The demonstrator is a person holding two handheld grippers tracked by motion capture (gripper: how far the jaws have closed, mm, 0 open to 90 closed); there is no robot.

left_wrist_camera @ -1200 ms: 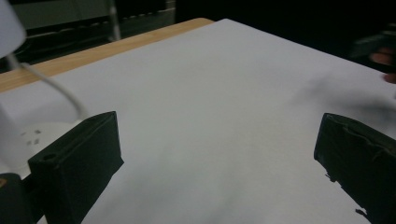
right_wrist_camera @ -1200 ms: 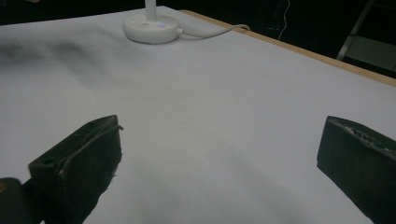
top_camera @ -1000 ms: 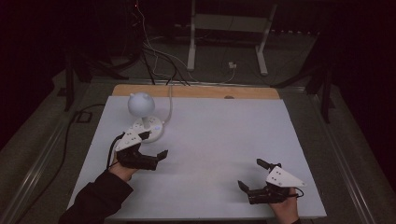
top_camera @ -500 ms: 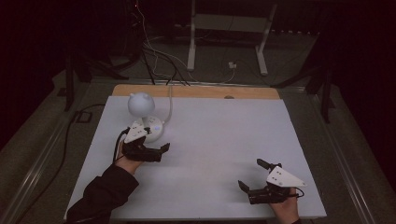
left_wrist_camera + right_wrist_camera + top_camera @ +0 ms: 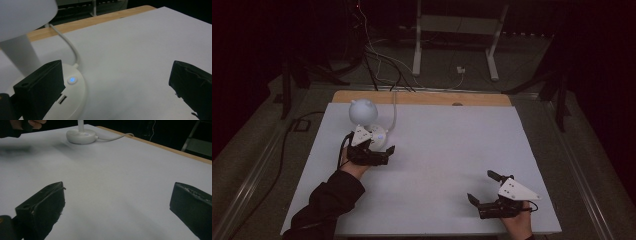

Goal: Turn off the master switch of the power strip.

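Now, at the table's far-left corner, my left gripper hovers over the round base of the white desk lamp, its 2 jaws spread wide and holding nothing. Seen from the left gripper view, the left jaw hangs over the base's near rim, just beside the small lit blue button and a slot in the base's side; the right jaw stands well apart over bare white tabletop. The lamp's white cord runs from the base back over the table's wooden far edge, and the lamp's pale shade looms at the upper left of that view.

Between my 2 hands the white tabletop lies bare, wide room across the middle and along the right side.

At the near-right corner, my right gripper rests close to the front edge of the table, jaws likewise parted wide with nothing between them. From the right gripper view, those jaws frame bare surface, with the lamp's base far off near the wooden edge and my left hand just beside it.
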